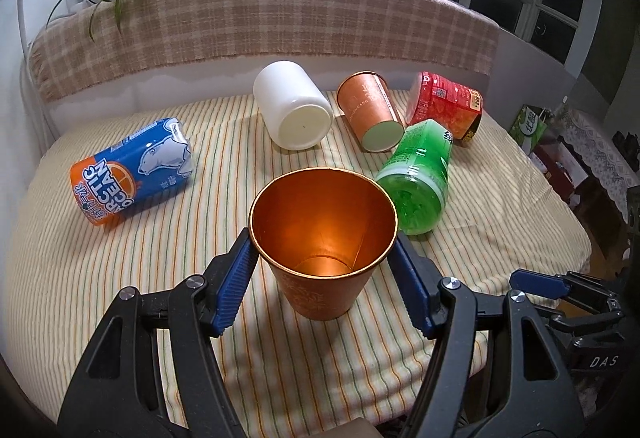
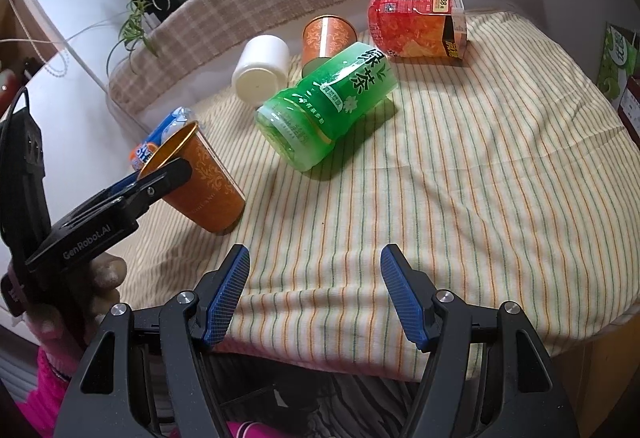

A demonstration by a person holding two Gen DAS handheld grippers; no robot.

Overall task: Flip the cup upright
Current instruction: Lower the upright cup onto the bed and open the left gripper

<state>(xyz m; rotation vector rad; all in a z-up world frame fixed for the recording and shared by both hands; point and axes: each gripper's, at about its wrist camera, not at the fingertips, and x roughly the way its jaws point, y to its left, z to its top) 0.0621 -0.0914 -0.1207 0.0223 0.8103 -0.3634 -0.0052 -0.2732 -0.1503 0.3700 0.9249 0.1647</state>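
Observation:
An orange paper cup (image 1: 320, 238) with a gold rim stands mouth-up on the striped cloth, its base on the cloth. My left gripper (image 1: 323, 250) is shut on it, one blue pad on each side just below the rim. In the right wrist view the same cup (image 2: 200, 182) leans with the left gripper's finger across its rim. My right gripper (image 2: 314, 290) is open and empty above the cloth's near edge, right of the cup. It shows at the right edge of the left wrist view (image 1: 552, 286).
Lying on the striped cloth (image 1: 120, 258): a blue can (image 1: 132, 170), a white cup (image 1: 292, 106), a second orange cup (image 1: 372, 114), a green bottle (image 1: 420, 174) and a red bottle (image 1: 444, 106). A plaid-covered ledge (image 1: 260, 22) and potted plants stand behind.

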